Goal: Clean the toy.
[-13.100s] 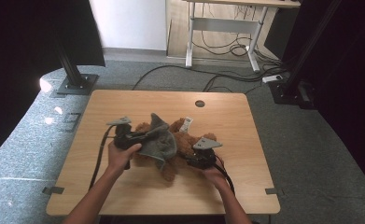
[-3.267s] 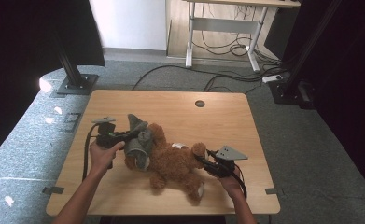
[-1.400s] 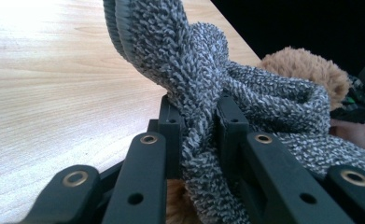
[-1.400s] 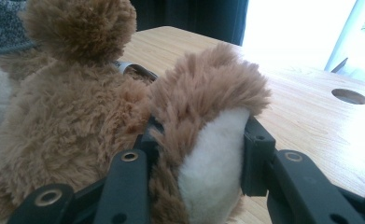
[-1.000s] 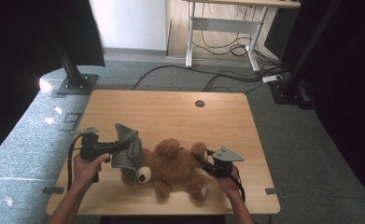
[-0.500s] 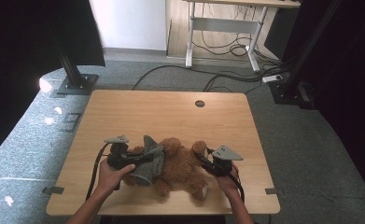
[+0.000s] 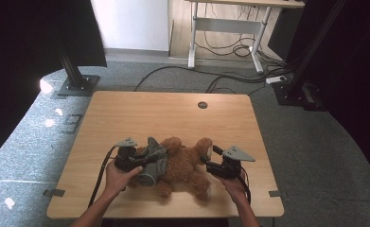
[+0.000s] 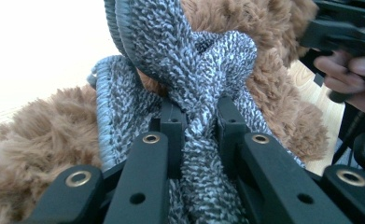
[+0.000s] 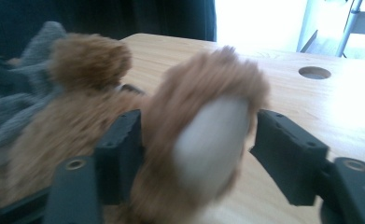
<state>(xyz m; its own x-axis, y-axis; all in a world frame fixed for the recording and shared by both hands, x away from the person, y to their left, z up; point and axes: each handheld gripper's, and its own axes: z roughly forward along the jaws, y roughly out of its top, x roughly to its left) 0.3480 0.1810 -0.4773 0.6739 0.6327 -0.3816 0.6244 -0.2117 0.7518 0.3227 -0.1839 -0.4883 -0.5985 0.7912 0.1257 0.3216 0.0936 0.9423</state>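
Note:
A brown teddy bear [image 7: 185, 165] lies on the wooden table [image 7: 173, 118] near its front edge. A grey knit garment [image 7: 153, 163] covers the bear's head end. My left gripper [image 7: 147, 161] is shut on a bunched fold of that grey knit [image 8: 194, 70], with brown fur [image 8: 40, 135] behind and beside it. My right gripper [image 7: 206, 161] is at the bear's other end. In the right gripper view its jaws clasp the bear's foot [image 9: 208, 140], which has a pale sole; my right gripper [image 9: 196, 135] is shut on it. The other hand's gripper [image 8: 343, 32] shows at the top right.
A round cable hole [image 7: 202, 105] sits near the table's far edge. Black stand posts [image 7: 71, 66] and floor cables [image 7: 230, 78] lie beyond the table. Both forearms come in over the front edge.
My left gripper has carried the grey knit rightward from the table's left side onto the bear's head. The right gripper has stayed at the bear's foot.

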